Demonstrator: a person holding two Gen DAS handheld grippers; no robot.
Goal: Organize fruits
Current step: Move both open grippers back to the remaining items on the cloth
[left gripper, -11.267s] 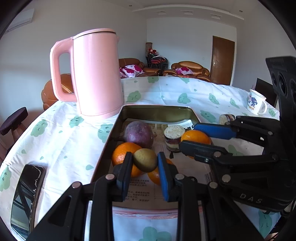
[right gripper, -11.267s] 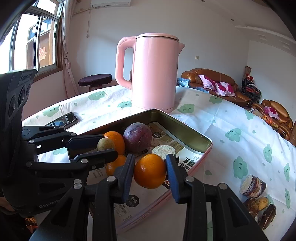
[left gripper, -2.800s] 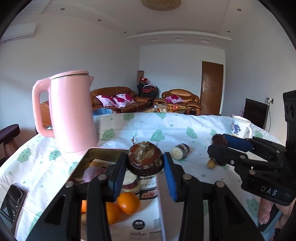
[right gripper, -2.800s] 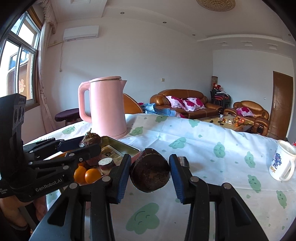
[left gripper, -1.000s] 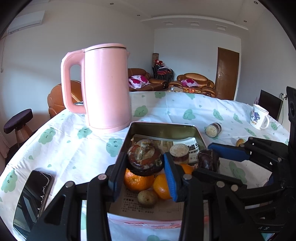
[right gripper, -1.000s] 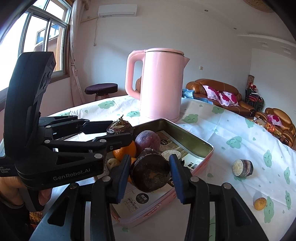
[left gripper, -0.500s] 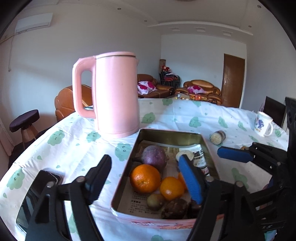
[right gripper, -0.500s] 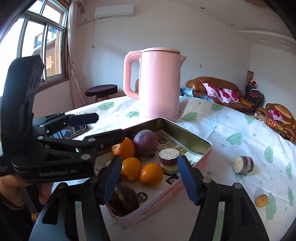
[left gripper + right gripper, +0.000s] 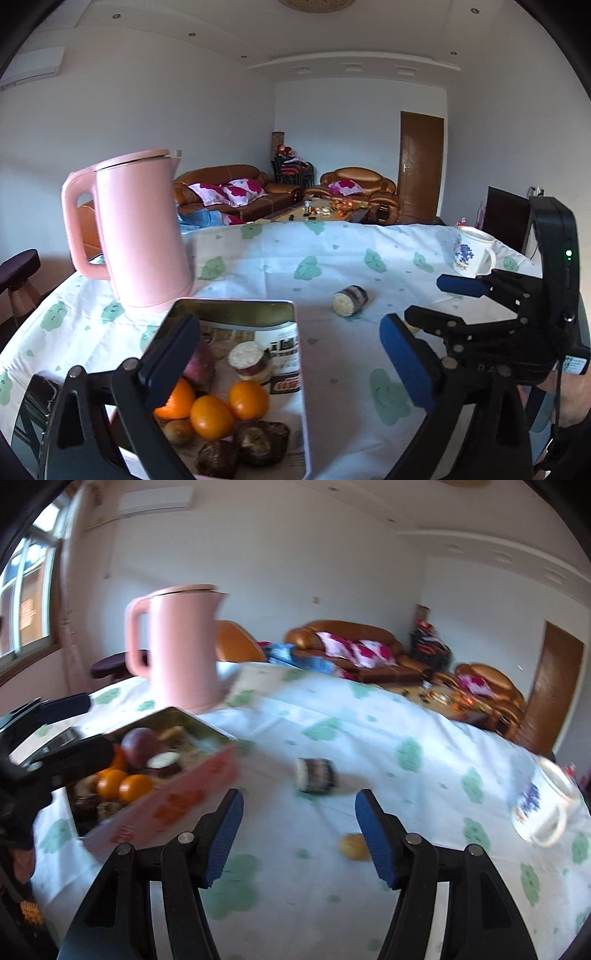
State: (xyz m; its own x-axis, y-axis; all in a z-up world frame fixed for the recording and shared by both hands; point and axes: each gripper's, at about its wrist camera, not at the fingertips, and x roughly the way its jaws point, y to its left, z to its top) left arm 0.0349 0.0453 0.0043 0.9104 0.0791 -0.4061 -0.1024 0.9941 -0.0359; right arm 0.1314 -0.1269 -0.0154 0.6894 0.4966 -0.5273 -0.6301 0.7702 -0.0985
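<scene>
Both grippers are empty now, and that makes sense: the shallow metal tin lined with printed paper (image 9: pixel 295 332) already holds the catch, with three oranges (image 9: pixel 212 416), a purple round fruit (image 9: pixel 138 740), a small brownish-green kiwi (image 9: pixel 176 431), a cut piece with a pale face (image 9: pixel 246 360) and two dark wrinkled fruits (image 9: pixel 243 446) bunched at its near end. The left gripper (image 9: pixel 288 363) has just been spreading its blue-padded jaws and now stands about as wide as it goes, nothing between them, hanging over the tin's right-hand wall. The right gripper (image 9: pixel 298 836) has opened partway, nothing in its grip either, and it points away from the tin at the open cloth. My guess is that's the next hunt, because two stragglers lie out there: a dark-skinned cut chunk with a creamy end (image 9: pixel 316 775), on its side well ahead of the jaws, and a small yellow-orange fruit (image 9: pixel 354 846) just beside the right-hand pad. The right view is blurred, so finer detail is lost. The table wears a white cloth with green cloud prints (image 9: pixel 391 266); a tall pink electric kettle (image 9: pixel 142 229) stands just behind the tin, a white mug with a blue pattern (image 9: pixel 471 251) sits far right, a dark phone (image 9: pixel 35 398) lies at the left edge. Beyond: brown leather sofas, a wooden door, white walls.
</scene>
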